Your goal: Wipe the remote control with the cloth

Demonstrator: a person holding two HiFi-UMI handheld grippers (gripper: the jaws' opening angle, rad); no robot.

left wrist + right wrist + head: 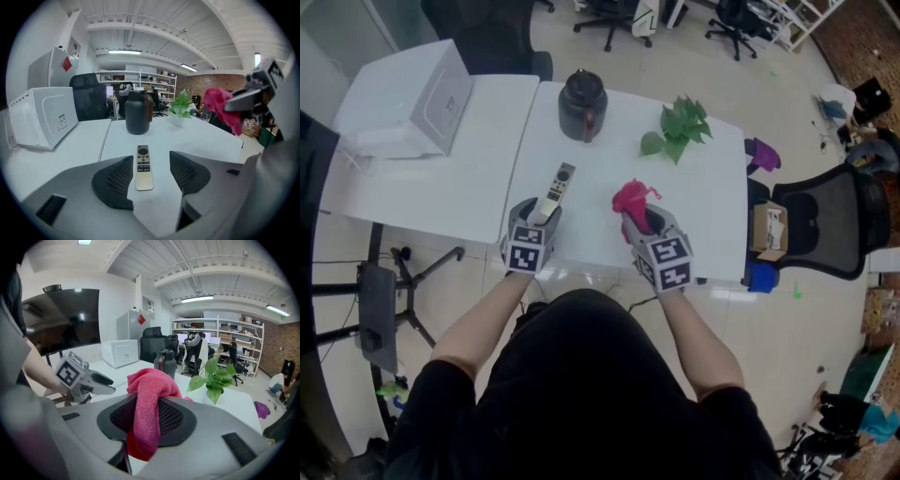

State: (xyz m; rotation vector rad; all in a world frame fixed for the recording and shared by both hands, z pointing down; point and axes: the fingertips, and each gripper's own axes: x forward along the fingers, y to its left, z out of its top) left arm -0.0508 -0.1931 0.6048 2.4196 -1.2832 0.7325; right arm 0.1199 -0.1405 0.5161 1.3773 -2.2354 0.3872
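A slim gold remote control [556,191] lies flat on the white table [703,216], buttons up. My left gripper [539,215] hovers at its near end, open. In the left gripper view the remote control [144,168] rests between the two pads without touching either. My right gripper [637,217] is shut on a crimson cloth [632,199], held above the table to the right of the remote. In the right gripper view the cloth [149,401] bulges up out of the jaws and hangs down below them.
A dark kettle-like jug [582,105] stands at the table's back, a small green plant [679,126] to its right. A white microwave [412,101] sits on the left table. A black office chair [830,220] is at the right edge.
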